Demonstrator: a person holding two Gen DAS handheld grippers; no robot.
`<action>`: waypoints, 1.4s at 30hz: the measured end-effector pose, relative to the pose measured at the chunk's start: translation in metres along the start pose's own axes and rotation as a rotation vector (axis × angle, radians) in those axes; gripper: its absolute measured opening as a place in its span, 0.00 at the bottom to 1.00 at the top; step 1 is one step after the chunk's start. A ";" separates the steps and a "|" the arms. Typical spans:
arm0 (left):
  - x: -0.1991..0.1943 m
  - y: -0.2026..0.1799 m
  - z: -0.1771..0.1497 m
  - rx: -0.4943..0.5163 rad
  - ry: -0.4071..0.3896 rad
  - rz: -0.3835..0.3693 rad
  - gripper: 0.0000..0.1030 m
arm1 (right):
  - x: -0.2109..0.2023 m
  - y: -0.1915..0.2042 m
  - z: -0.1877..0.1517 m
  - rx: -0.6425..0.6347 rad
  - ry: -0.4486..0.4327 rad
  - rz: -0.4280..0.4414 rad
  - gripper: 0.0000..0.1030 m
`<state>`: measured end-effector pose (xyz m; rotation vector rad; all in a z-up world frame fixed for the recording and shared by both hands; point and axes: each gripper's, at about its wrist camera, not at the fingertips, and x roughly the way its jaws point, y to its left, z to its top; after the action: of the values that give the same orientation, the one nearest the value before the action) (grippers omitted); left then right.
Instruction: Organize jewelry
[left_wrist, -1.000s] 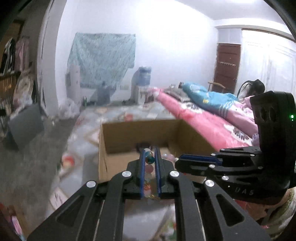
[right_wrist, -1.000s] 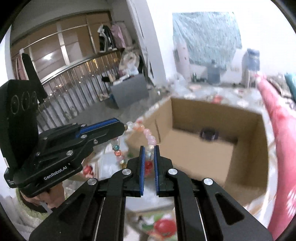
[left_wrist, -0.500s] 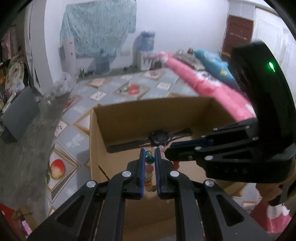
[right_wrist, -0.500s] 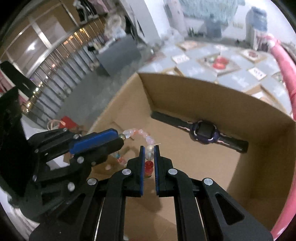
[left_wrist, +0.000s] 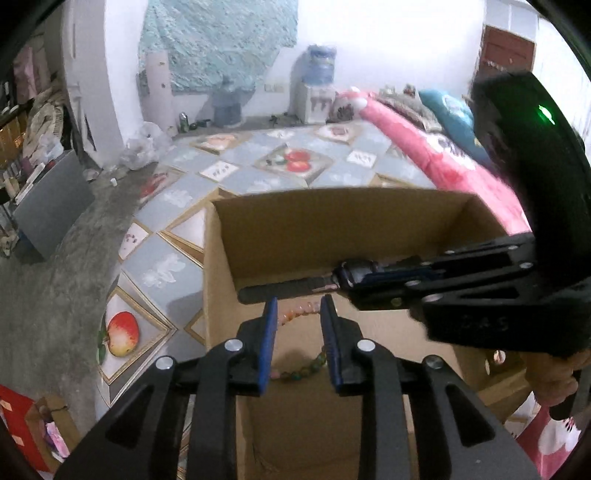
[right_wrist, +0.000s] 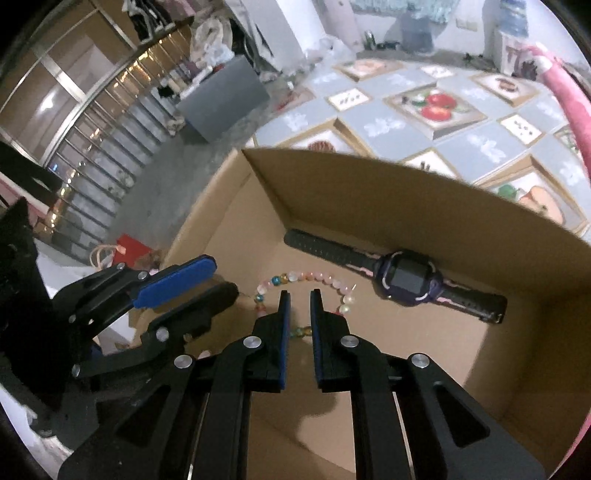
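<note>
Jaws on the left gripper (left_wrist: 298, 306) are spreading apart, nothing pinched; the bead bracelet (left_wrist: 300, 363) shows in the gap between them, down on the cardboard box (left_wrist: 332, 221) floor. Right wrist view: right gripper (right_wrist: 298, 297) is opening too, pads off the beads, bracelet lying just ahead and partly between the tips. A dark watch (right_wrist: 402, 277) sits beyond them to the right.
</note>
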<state>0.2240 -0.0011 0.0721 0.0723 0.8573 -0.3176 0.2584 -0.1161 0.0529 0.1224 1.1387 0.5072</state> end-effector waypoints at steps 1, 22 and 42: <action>-0.006 0.001 -0.001 -0.008 -0.021 -0.003 0.23 | -0.009 0.001 -0.002 -0.003 -0.025 0.005 0.10; -0.063 -0.020 -0.130 -0.041 -0.154 -0.170 0.35 | -0.084 -0.028 -0.178 0.052 -0.183 0.093 0.16; -0.016 -0.048 -0.148 0.179 -0.022 -0.172 0.36 | -0.073 -0.044 -0.181 0.143 -0.298 0.111 0.31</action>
<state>0.0917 -0.0149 -0.0098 0.1612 0.8131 -0.5554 0.0877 -0.2166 0.0214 0.3750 0.8785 0.4868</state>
